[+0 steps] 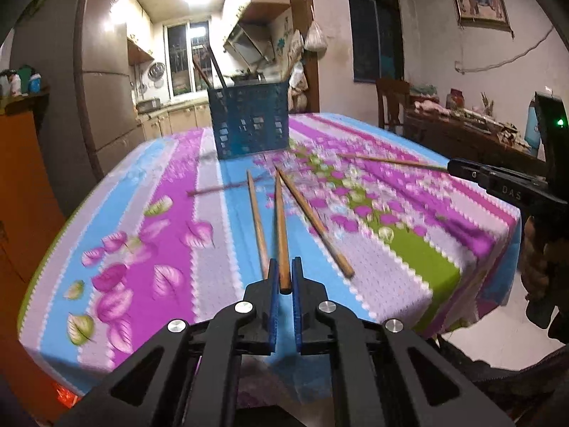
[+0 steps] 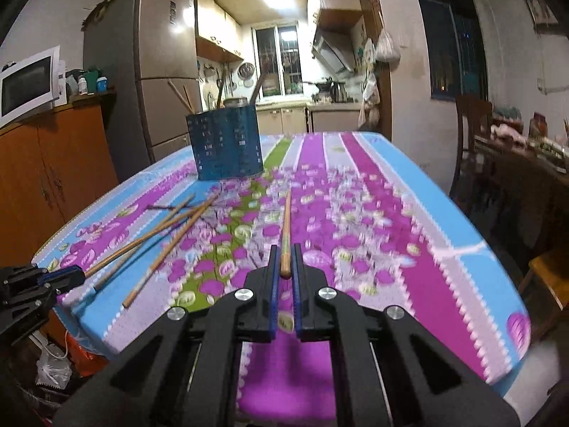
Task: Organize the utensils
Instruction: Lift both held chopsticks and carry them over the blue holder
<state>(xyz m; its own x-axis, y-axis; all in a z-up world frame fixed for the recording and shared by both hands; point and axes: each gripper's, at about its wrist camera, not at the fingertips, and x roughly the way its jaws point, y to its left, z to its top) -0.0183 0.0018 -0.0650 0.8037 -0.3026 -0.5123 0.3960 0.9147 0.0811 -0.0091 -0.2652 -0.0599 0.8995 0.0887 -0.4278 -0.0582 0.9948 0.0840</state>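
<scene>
Chopsticks: left gripper (image 1: 283,273) jaws clamp one chopstick (image 1: 281,227), right gripper (image 2: 283,261) jaws clamp another (image 2: 286,235); blue holder (image 2: 225,142) stands on the surface (image 2: 409,249).

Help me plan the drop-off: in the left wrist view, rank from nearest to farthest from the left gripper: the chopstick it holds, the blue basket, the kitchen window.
1. Held chopstick, between the left gripper fingers.
2. Blue basket, standing mid-table ahead.
3. Kitchen window, far back, behind the basket.

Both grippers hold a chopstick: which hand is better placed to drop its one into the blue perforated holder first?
Probably left. The left gripper holds its wooden chopstick aimed almost straight at the blue perforated holder; the right gripper's chopstick points past the holder's right side.
</scene>
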